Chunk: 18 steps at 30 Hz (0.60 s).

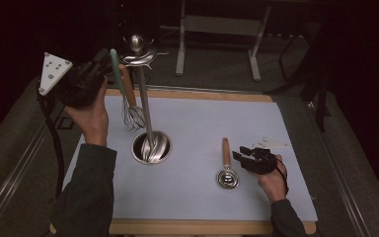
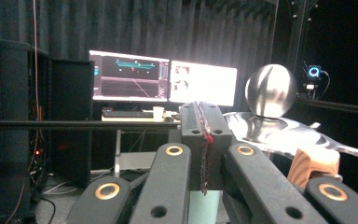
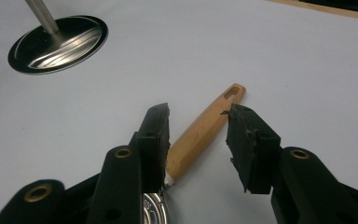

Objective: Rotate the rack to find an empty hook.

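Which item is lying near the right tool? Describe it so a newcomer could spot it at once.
On the pale sheet covering the table, look right of the tall steel utensil stand with its round base. Flat on the sheet, just left of the right tool, lies a small steel ladle with a wooden handle. Unlike the whisk hanging at the stand, it lies flat, alone.

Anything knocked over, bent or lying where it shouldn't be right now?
Nothing stands out. The utensil stand is upright on its round base, the whisk hangs beside its pole, and the wooden-handled ladle lies flat on the white mat.
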Tool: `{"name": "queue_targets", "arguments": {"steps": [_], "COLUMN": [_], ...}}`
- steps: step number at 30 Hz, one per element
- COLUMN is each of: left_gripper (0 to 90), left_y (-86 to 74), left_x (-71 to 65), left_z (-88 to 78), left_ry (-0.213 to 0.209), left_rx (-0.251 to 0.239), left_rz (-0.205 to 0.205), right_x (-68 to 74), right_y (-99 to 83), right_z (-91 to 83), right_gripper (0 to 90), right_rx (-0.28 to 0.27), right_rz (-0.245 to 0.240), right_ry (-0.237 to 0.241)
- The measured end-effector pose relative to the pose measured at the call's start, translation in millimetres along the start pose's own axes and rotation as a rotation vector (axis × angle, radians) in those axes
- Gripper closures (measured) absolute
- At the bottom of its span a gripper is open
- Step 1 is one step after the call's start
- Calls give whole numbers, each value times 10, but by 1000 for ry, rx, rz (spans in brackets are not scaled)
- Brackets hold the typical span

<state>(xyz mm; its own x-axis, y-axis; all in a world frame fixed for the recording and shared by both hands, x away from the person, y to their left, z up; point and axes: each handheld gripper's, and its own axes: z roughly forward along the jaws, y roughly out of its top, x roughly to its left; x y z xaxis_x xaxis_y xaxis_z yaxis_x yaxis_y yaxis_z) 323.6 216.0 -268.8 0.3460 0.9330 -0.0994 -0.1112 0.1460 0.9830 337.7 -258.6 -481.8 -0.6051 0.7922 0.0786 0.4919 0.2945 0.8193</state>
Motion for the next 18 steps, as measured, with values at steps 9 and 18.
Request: {"name": "queue_targets", "arguments": {"steps": [9,18], "left_gripper": [900,900], "left_y": [6,9], "left_x": [21,20], "left_z": [54,27], "left_ry": [7,0], "left_rx": [8,10], "left_rz": [-13,7], "right_x": [3,-23], "right_y": [8,7], "right_z": [-3,-32], "right_gripper": [585,585], "right_rx": [-1,-6], "right_rz": [-6,1], "right_ry": [-4,-13]}}
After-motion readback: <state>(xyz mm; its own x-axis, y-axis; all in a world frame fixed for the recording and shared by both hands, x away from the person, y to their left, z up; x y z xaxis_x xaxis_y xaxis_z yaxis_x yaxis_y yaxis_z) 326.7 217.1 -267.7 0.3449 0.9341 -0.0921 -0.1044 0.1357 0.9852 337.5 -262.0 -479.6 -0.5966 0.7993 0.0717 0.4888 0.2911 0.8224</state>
